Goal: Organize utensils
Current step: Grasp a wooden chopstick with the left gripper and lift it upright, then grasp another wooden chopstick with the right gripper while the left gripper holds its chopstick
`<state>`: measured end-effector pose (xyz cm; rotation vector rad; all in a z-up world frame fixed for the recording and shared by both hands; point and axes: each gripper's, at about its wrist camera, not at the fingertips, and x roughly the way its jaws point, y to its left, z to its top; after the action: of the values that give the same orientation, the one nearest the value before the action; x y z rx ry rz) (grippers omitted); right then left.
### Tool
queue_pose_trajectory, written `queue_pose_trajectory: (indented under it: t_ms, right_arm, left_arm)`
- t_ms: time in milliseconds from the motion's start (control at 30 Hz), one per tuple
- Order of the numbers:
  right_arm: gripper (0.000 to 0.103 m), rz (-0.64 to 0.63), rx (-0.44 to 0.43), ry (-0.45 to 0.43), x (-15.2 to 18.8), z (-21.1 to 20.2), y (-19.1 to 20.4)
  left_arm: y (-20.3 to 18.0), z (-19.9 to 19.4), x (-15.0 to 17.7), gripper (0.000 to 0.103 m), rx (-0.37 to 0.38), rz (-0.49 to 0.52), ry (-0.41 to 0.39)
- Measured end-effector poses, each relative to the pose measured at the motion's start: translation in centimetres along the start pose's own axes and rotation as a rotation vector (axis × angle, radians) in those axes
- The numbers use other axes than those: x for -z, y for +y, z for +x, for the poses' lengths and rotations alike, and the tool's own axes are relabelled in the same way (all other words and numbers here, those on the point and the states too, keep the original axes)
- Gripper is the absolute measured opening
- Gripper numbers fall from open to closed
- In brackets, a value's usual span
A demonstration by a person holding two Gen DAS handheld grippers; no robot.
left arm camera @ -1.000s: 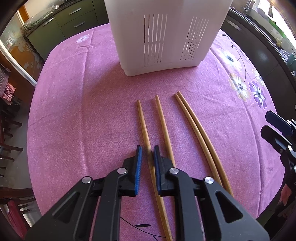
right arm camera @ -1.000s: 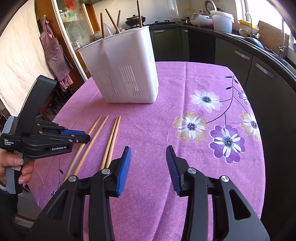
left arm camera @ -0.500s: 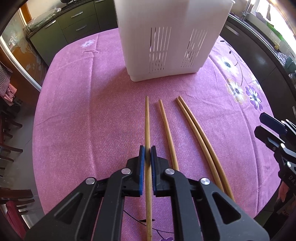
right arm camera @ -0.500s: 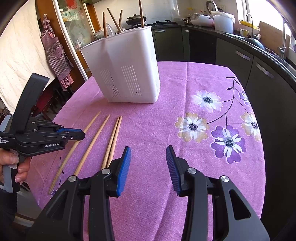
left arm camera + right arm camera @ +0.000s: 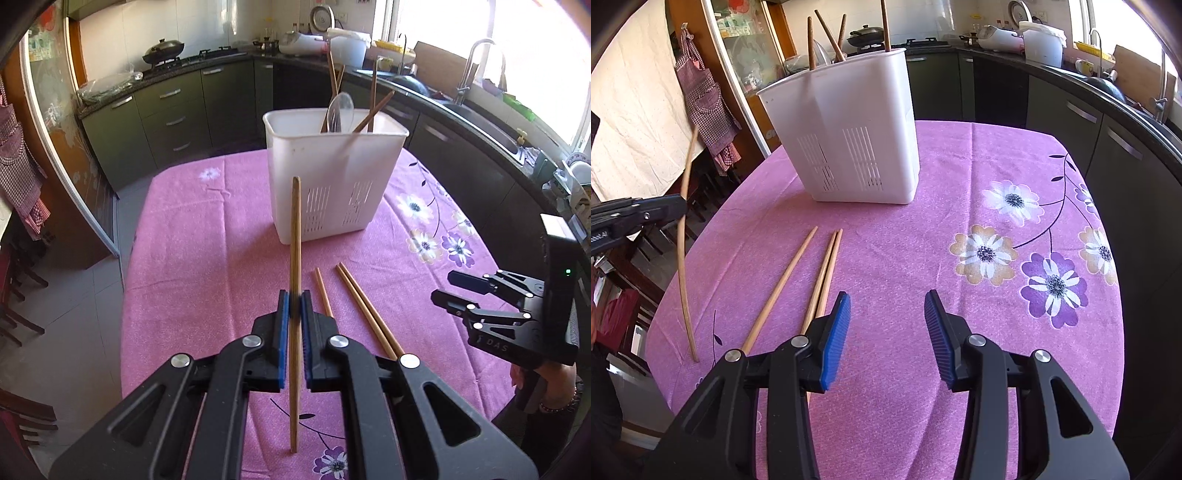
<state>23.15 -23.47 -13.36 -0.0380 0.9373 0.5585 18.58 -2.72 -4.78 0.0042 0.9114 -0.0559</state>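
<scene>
My left gripper is shut on a wooden chopstick and holds it nearly upright above the pink tablecloth; the chopstick also shows in the right wrist view, in that gripper. Three more chopsticks lie on the cloth: a single one and a touching pair. The white slotted utensil holder stands at the table's far side with several chopsticks and a spoon in it. My right gripper is open and empty, low over the cloth right of the pair.
The round table has a pink flowered cloth. Dark kitchen cabinets and a counter with a sink ring the far and right sides. Chairs stand at the left edge.
My left gripper has closed on the leftmost chopstick, lifted it off the cloth and tilted it up to near vertical. The right gripper has stayed in place, open.
</scene>
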Motion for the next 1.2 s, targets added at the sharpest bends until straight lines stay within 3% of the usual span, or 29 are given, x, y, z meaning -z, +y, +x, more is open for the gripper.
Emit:
queue_pose_trajectory:
  t_ms: [233,333,733,1067,1200]
  right_arm:
    - [0.042,-0.053,-0.038,0.062,-0.9,2.2,2.0]
    - [0.036,-0.079,-0.04,0.102,-1.2,3.7,3.0]
    - [0.032,-0.125,0.011,0.189,-2.4,7.6,4.7]
    - [0.032,-0.232,0.064,0.223,-1.7,8.6,6.8]
    - [0.028,-0.231,0.064,0.225,-1.9,9.0,7.1]
  left_arm:
    - [-0.7,-2.7,1.1,0.006,0.0,0.035,-0.108]
    - [-0.8,-3.5,1.4,0.006,0.001,0.046,-0.142]
    - [-0.4,-4.1,1.9,0.006,0.01,0.057,-0.156]
    - [0.0,-4.5,2.2,0.007,0.016,0.056,-0.161]
    - [0.2,-4.6,2.3,0.007,0.017,0.055,-0.162]
